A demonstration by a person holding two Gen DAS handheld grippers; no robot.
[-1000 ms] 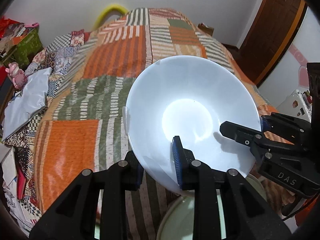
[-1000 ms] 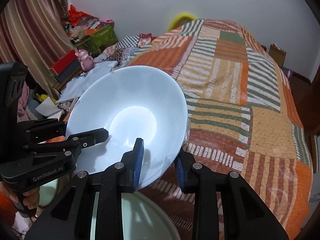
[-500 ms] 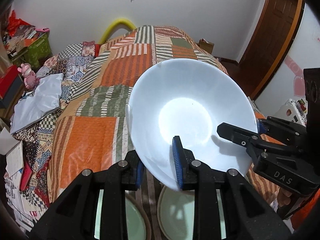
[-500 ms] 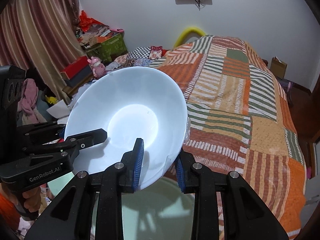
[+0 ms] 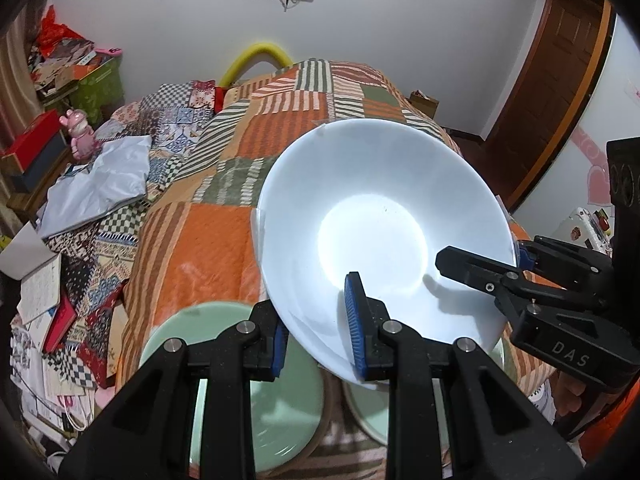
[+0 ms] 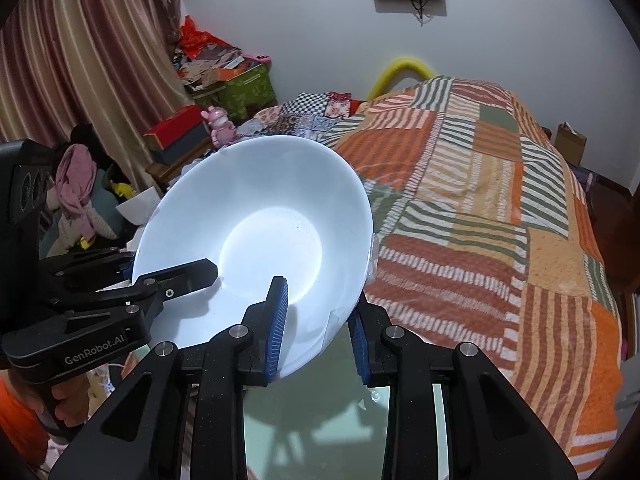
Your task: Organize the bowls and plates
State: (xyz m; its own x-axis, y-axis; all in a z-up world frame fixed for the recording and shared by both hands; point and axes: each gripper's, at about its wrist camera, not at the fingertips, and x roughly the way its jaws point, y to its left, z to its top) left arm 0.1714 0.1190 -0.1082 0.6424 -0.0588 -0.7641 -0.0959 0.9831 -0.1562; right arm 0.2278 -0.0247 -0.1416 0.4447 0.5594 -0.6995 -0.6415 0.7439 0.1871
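Observation:
A large white bowl (image 5: 380,232) hangs tilted in the air above the bed, held by its rim from two sides. My left gripper (image 5: 318,336) is shut on its near rim, one blue pad inside the bowl and one outside. My right gripper (image 5: 480,256) pinches the rim on the right side. In the right wrist view the same bowl (image 6: 260,240) is clamped by my right gripper (image 6: 318,328), with my left gripper (image 6: 168,268) on its left rim. Under the bowl lie pale green plates (image 5: 172,340), (image 5: 360,408), (image 6: 320,420).
A bed with an orange, green and white patchwork blanket (image 5: 200,248) stretches ahead. Books and boxes clutter the floor and shelf at left (image 5: 48,312). A brown door (image 5: 560,80) is at the right; a curtain (image 6: 80,60) hangs at the left.
Both grippers have lifted the bowl and drawn it back together. The green plates underneath have come more into view, and more of the far wall shows.

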